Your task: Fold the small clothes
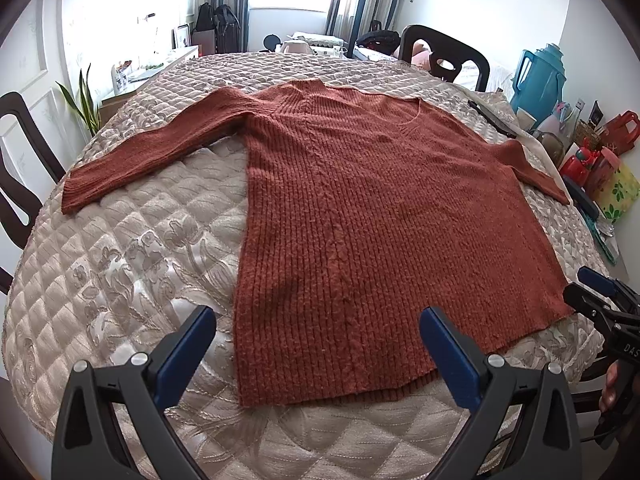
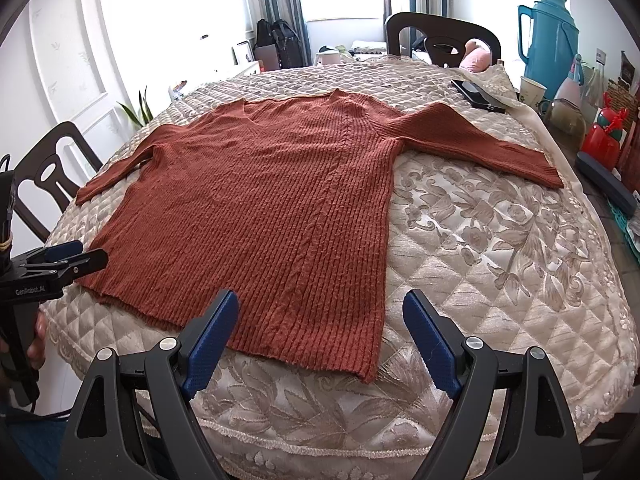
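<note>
One rust-red knit sweater (image 1: 360, 208) lies flat, both sleeves spread, on the quilted tablecloth (image 1: 132, 264). Two grippers hover at its hem: left gripper (image 1: 318, 334) and right gripper (image 2: 320, 320), each with jaws spread wide, grasping nothing. Two dark chairs (image 2: 442, 38) flank the table

Blue thermos (image 2: 552, 36), phone (image 2: 478, 96), chairs (image 2: 442, 38)

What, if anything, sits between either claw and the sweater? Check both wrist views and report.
Nothing visible does. The left claw and right claw both hang open over the near hem of the rust sweater, which lies flat on the quilted table cover. The phone and thermos sit off at the far right edge.
</note>
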Demonstrator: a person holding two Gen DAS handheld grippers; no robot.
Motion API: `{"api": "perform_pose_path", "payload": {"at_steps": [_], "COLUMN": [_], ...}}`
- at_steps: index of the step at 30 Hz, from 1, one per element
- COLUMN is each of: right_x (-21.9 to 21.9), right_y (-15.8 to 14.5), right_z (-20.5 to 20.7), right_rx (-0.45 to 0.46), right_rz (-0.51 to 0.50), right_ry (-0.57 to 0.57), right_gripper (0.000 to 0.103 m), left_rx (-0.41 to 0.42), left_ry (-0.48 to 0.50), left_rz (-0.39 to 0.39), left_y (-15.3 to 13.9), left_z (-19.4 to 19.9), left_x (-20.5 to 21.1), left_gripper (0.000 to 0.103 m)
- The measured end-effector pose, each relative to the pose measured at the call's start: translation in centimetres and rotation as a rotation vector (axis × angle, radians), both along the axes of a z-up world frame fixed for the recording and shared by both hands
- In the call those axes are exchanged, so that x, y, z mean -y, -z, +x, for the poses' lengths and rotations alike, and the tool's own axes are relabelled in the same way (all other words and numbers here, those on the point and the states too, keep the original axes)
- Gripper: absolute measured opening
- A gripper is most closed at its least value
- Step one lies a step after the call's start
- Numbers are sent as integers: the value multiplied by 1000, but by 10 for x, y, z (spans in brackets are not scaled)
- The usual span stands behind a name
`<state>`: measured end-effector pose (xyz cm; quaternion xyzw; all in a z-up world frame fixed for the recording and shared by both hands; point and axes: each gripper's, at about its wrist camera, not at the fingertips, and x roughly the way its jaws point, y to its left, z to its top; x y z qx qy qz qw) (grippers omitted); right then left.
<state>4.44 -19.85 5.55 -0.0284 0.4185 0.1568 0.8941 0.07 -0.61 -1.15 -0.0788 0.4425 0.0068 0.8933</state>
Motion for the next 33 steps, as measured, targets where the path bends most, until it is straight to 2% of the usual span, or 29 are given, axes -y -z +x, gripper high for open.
{"api": "perform_pose_path", "payload": {"at_steps": [9, 18, 23, 27, 30, 33], "right_x": [-4, -17, -29, -41, -49, -58], "right_y": [-2, -3, -6, -8, -9, -9], "right_z": [6, 16, 24, 36, 42, 49], "right_rx": [0, 9, 22, 25, 32, 40], "right_rz": [-1, -8, -4, 18, 21, 15], "right_ry": [-8, -29, -50, -67, -82, -93], "right_gripper": [85, 85, 85, 85, 84, 84], "left_rx": [6, 28, 67, 69, 89, 114], "left_ry": [-4, -58, -139, -245, -311, -373], "left_rz": [-11, -96, -151, -223, -209, -217], "left_y": [-3, -4, -7, -3, -2, -2], "left_z": [5, 14, 20, 22, 21, 20], "left_x": [-6, -36, -68, -106, -128, -151], "left_gripper": [103, 103, 103, 102, 93, 90]}}
